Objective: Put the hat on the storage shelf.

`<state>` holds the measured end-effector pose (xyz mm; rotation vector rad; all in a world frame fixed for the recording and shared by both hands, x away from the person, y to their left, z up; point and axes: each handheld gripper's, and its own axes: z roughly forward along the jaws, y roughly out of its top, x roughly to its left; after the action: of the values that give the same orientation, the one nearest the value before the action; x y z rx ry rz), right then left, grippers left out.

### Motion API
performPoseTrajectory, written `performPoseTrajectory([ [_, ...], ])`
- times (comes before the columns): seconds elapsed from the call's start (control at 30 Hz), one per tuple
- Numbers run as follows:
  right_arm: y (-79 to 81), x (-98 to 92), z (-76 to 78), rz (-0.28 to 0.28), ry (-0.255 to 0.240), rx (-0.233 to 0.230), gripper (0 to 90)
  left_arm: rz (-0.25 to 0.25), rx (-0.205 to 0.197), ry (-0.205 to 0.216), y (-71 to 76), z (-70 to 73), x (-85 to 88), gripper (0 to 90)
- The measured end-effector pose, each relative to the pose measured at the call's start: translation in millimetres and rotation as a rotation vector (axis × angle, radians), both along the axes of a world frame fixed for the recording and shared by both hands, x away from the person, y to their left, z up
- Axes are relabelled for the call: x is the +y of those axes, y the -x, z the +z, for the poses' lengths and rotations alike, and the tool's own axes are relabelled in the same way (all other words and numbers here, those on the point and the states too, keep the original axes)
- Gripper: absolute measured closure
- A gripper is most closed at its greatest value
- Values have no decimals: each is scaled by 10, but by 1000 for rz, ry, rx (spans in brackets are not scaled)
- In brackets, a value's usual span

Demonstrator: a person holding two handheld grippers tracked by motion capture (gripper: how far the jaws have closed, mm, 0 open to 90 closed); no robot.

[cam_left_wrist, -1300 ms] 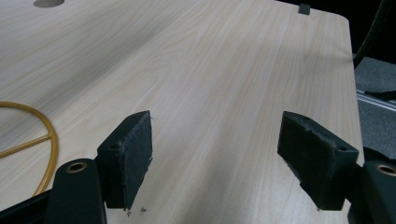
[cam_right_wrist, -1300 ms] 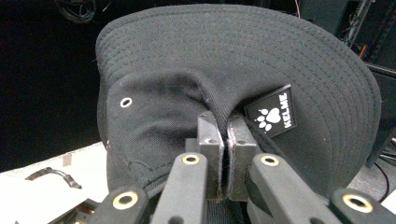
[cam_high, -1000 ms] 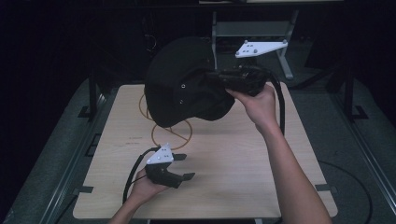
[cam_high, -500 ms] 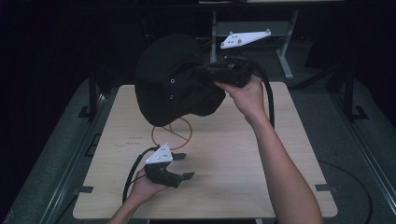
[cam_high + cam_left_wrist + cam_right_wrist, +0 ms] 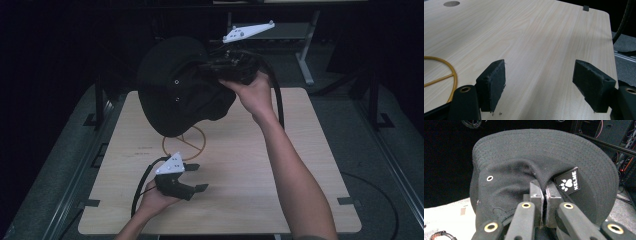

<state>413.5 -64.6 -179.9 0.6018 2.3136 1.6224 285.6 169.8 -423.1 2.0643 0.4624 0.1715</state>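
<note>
Change noted: over the last second the black hat (image 5: pixel 172 90) has risen and shifted toward the table's far left corner, carried by the right hand-held gripper (image 5: pixel 210 70). It now hangs clear of the table (image 5: pixel 280 165), above the far edge, with its brim turned toward the left side. Judgement: the lift phase is complete and the hat is in transit, probably toward a new resting place; release has not begun.

Right hand-held gripper: jaws pressed together on a fold of the hat's crown fabric, beside the sewn logo patch (image 5: pixel 567 181); the right gripper view shows cloth pinched between the pads. The right forearm stretches diagonally from the near right corner toward the far edge, wrist raised, grey plate uppermost.

Left hand-held gripper (image 5: pixel 196 177): jaws spread wide, holding nothing, resting low at the near left part of the table, unchanged in position. Its fingers point toward the right edge. A yellow wire stand (image 5: pixel 185 142) sits on the table just beyond it, beneath the suspended hat.
</note>
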Motion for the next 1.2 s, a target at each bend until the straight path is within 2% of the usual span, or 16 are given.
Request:
performPoseTrajectory([
  [0.8, -382, 518, 79, 35, 89, 42, 867, -5, 13, 3, -13, -16, -12, 258],
  [1.2, -534, 760, -5, 41, 138, 85, 864, -20, 3, -11, 1, -16, -38, 258],
])
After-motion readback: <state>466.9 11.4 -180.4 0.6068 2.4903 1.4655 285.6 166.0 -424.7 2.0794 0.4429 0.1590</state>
